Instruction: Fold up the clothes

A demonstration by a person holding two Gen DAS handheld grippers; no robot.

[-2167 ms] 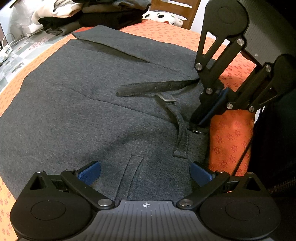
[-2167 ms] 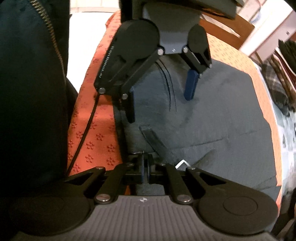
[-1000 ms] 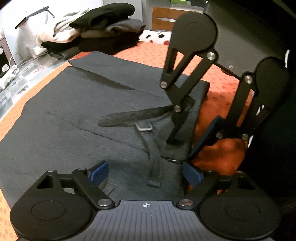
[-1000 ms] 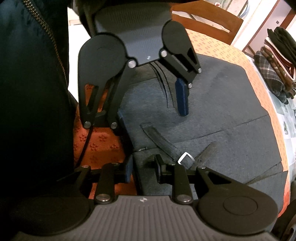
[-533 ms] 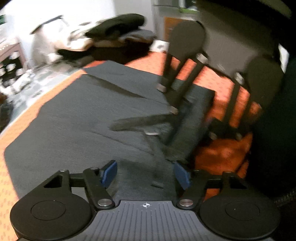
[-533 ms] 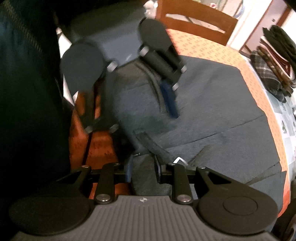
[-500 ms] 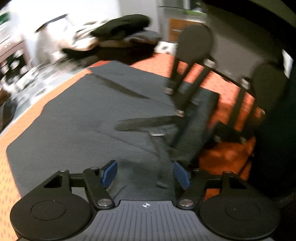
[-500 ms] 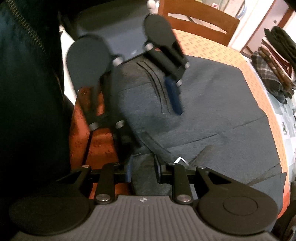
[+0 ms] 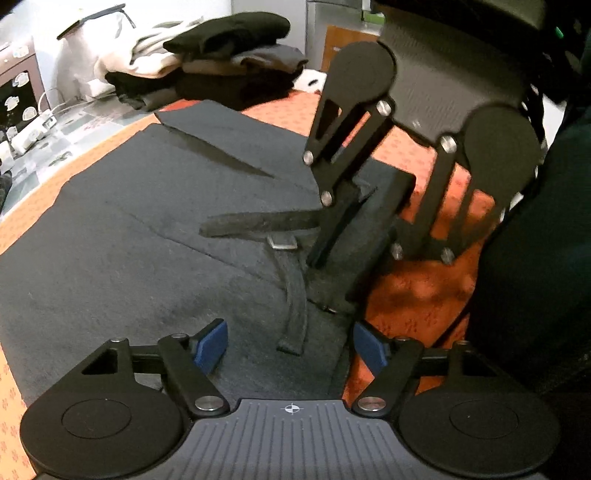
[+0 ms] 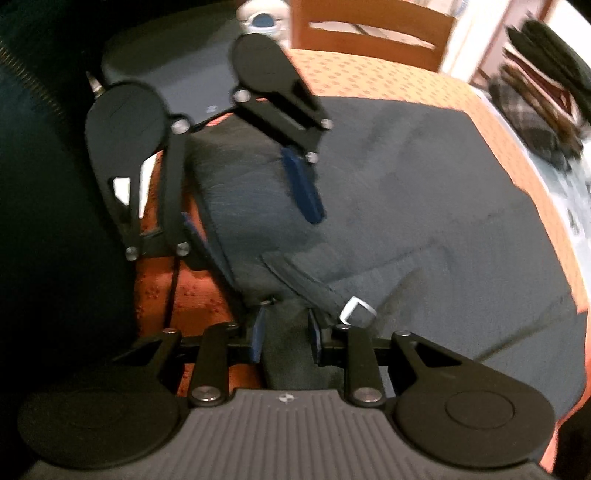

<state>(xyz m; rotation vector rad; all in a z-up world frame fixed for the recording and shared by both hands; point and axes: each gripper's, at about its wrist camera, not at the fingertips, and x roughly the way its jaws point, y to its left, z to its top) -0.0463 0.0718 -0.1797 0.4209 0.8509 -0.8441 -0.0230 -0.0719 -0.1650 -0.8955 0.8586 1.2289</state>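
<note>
A dark grey garment (image 9: 129, 258) lies spread flat on an orange patterned tablecloth (image 9: 424, 295). A fabric strap with a metal buckle (image 9: 282, 242) crosses its near edge. My left gripper (image 9: 290, 349) is open, and its blue pads straddle the garment's edge and the strap's end. My right gripper (image 9: 358, 258) comes in from the right onto the same edge. In the right wrist view the right gripper (image 10: 286, 332) is shut on a thick fold of the garment (image 10: 424, 192), just left of the buckle (image 10: 356, 310). Farther along that edge the left gripper (image 10: 255, 236) stands open.
A pile of folded clothes (image 9: 229, 62) sits at the table's far end and shows again as folded clothes (image 10: 543, 92). A wooden chair (image 10: 369, 29) stands behind the table. A person's dark jacket (image 10: 44, 184) fills the near side. Cables (image 9: 33, 125) lie at the far left.
The right gripper went from fully shut to holding a fold of the garment's edge. The left jaws narrowed and moved closer to that edge. Both views tilted upward.
</note>
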